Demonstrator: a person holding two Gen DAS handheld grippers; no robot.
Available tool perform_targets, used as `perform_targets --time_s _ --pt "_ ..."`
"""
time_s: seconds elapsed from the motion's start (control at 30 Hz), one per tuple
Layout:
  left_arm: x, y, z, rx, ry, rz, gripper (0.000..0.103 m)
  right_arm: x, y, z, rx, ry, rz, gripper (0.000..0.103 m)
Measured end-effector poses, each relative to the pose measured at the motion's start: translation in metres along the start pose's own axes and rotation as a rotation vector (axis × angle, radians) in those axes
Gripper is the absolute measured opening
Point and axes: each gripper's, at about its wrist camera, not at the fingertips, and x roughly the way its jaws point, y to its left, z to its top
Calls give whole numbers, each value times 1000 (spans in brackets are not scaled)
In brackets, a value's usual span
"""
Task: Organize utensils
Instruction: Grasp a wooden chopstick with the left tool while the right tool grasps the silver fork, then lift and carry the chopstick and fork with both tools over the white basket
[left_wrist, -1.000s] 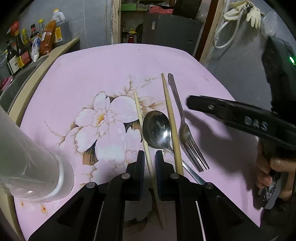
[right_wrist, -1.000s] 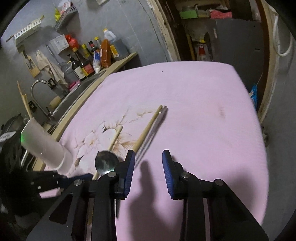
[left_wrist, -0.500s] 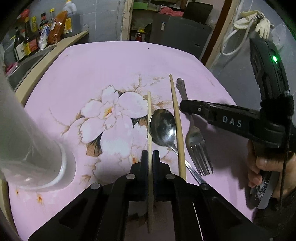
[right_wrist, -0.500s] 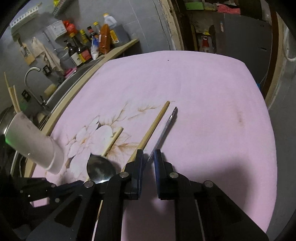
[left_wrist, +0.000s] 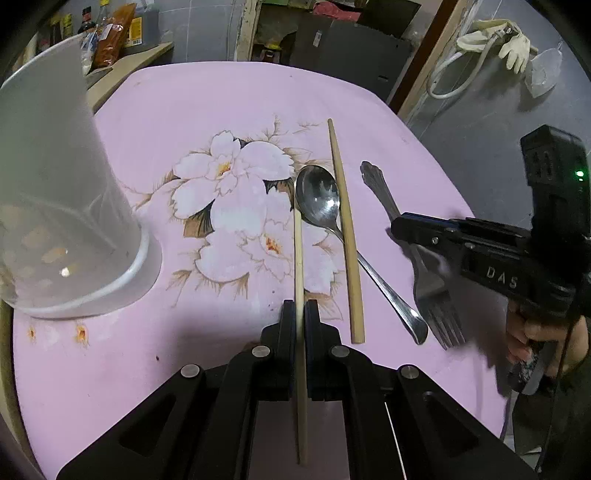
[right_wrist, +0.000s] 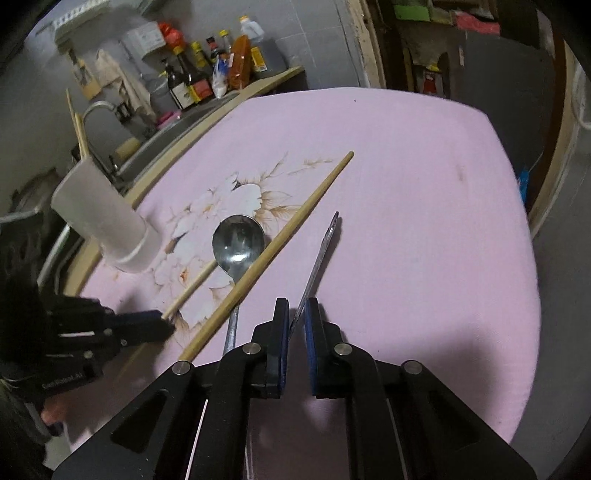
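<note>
My left gripper (left_wrist: 300, 306) is shut on a thin wooden chopstick (left_wrist: 298, 254), which runs through the jaws and points away over the pink floral cloth; the same chopstick (right_wrist: 192, 290) shows in the right wrist view. My right gripper (right_wrist: 296, 308) is shut on a metal fork (right_wrist: 317, 258), whose handle sticks out forward. In the left wrist view the fork (left_wrist: 432, 291) hangs in those jaws with its tines toward me. A second chopstick (left_wrist: 345, 236) and a steel spoon (left_wrist: 321, 199) lie side by side between the two grippers. A translucent white cup (left_wrist: 55, 199) stands at the left.
The pink cloth-covered table (right_wrist: 424, 192) ends at rounded edges on all sides. Sauce bottles (right_wrist: 207, 77) stand on a counter by a sink beyond the table's left edge. A person's hand (left_wrist: 532, 339) holds the right gripper's handle at the right.
Both grippers closed: the left on the thin chopstick, the right on the fork. The left has drawn its chopstick back and away from the spoon. The fork now sits tilted in the right jaws.
</note>
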Motion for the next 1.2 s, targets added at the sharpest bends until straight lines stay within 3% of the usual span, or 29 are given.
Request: perform_targets --time_s 0.13,0.33,0.5,0.63,0.73,0.83,0.97,1.13,1.2 --pt "5 -6 7 43 21 19 3 9 8 7 -34 25 -41 8" --pt "16 -6 19 60 75 -6 4 19 -2 17 47 51 9 8" --pt "26 -5 27 37 93 -42 3 24 5 20 2 83 -11 6" --pt "25 -3 22 -17 95 -97 2 19 -1 18 77 87 21 4" --pt "16 6 9 -74 72 -139 2 7 -8 4 146 30 74 2" --pt "3 8 -5 -98 22 -152 2 -12 -7 -11 175 -51 114 2" --pt "-17 6 -23 -86 -85 -111 2 -42 4 -31 166 -196 130 2" --pt "-50 5 -43 -77 -291 -80 2 -62 30 -48 107 -340 108 2" --pt "-67 4 -46 -61 -412 -75 2 -74 41 -57 77 -461 117 2"
